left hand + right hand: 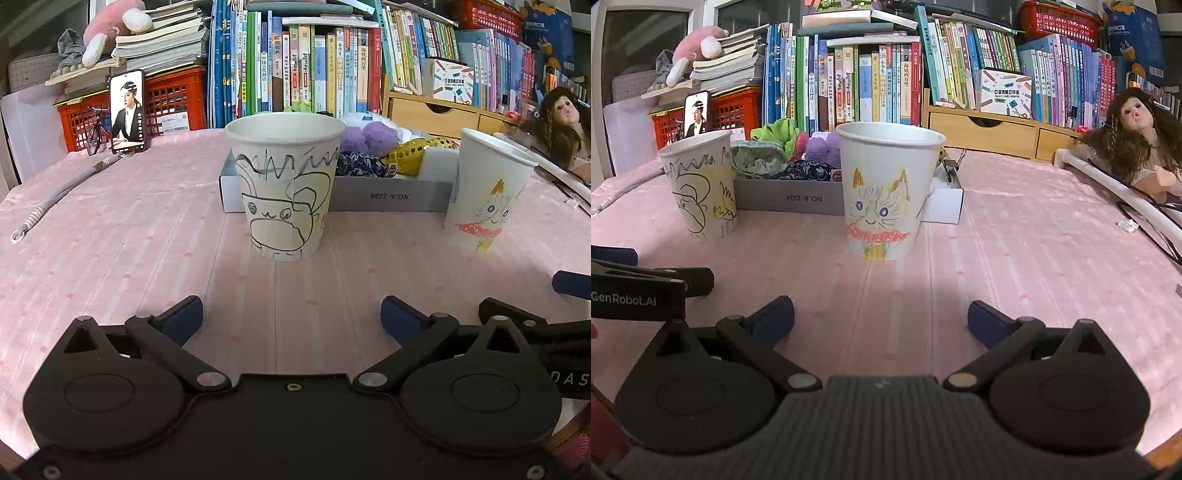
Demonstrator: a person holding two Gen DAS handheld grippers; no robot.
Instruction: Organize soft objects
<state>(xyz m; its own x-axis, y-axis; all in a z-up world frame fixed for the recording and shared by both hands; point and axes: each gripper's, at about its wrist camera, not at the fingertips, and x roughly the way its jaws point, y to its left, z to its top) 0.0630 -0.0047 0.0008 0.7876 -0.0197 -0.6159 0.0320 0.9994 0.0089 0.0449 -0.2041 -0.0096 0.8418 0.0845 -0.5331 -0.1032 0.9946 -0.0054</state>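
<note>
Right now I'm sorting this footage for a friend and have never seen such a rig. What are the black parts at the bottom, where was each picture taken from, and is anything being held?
The black parts are two hand-held grippers, each with a camera looking forward along its blue-padded fingers. One picture comes from the left gripper, the other from the right gripper. Both are open and hold nothing.

On the pink tablecloth stand two paper cups with drawings: the frog cup before the left gripper, the cat cup before the right one. Behind them lies a shallow grey box of soft things, such as a purple pompom. Books line the back, and a doll sits at the right.
</note>
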